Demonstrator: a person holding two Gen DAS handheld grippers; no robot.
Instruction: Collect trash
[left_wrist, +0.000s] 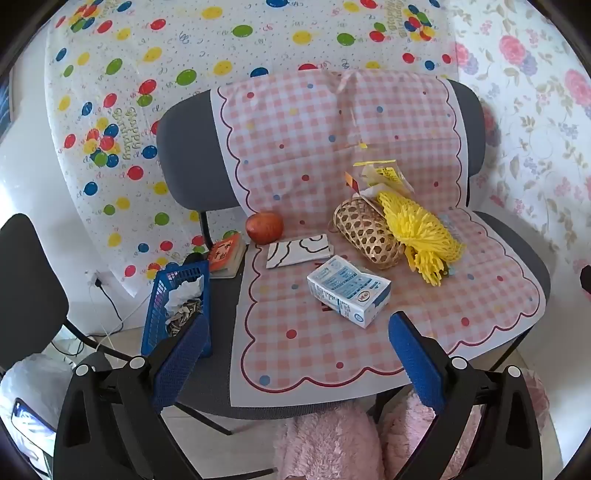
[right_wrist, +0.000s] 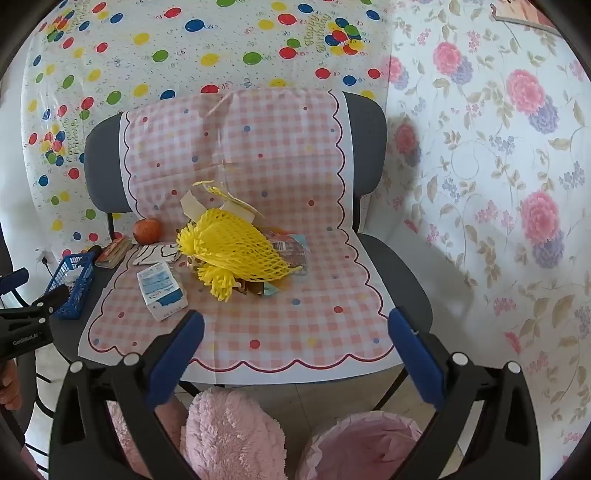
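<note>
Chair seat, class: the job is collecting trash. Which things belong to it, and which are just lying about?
Belong to the job: milk carton, yellow foam net, blue basket already holding scraps.

Just lying about: apple, wicker basket, small book.

Each gripper (left_wrist: 297, 354) (right_wrist: 295, 350) has black plastic arms with silver round screws. Blue pads (left_wrist: 415, 358) line the fingers.
</note>
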